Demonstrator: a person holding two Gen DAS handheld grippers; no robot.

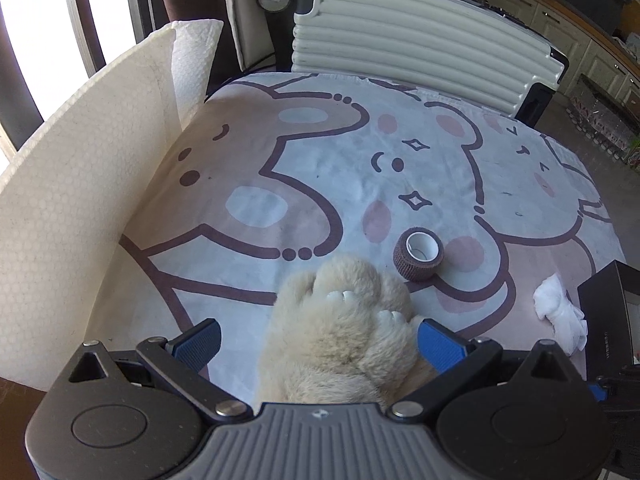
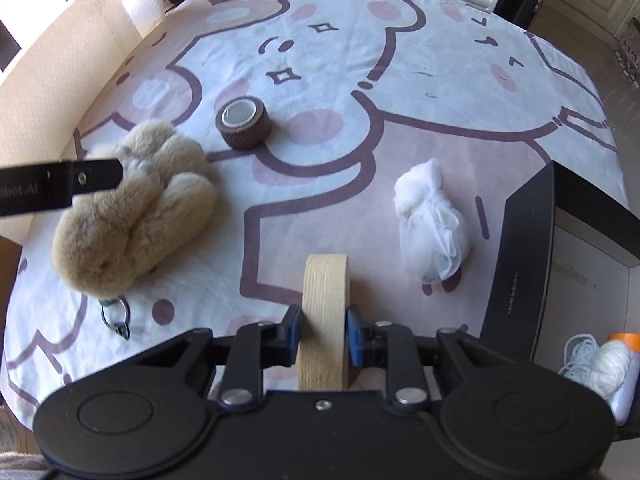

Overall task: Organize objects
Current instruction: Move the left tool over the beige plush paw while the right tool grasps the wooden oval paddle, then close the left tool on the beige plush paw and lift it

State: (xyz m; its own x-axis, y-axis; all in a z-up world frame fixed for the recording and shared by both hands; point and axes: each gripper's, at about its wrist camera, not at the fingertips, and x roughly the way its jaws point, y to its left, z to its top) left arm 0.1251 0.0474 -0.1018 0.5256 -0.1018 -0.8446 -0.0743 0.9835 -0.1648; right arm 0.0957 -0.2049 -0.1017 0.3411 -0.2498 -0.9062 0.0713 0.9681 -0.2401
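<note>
A fluffy beige plush toy [image 1: 344,340] [image 2: 136,220] lies on the bear-print cloth [image 1: 320,168]. My left gripper [image 1: 318,336] stands open around it; the right pad brushes the fur and the left pad is apart from it. In the right wrist view one black left finger [image 2: 96,176] rests over the plush. My right gripper [image 2: 324,326] is shut on a beige tape roll [image 2: 325,304] standing on edge. A brown bandage roll [image 1: 418,254] [image 2: 244,122] stands beyond the plush. A white mesh bundle [image 2: 432,220] [image 1: 560,312] lies to the right.
A black open box [image 2: 520,260] sits at the right edge, with white yarn [image 2: 600,364] by its near corner. A key ring [image 2: 116,316] lies near the plush. A white honeycomb paper wall [image 1: 80,200] borders the left; a ribbed suitcase [image 1: 420,40] stands behind.
</note>
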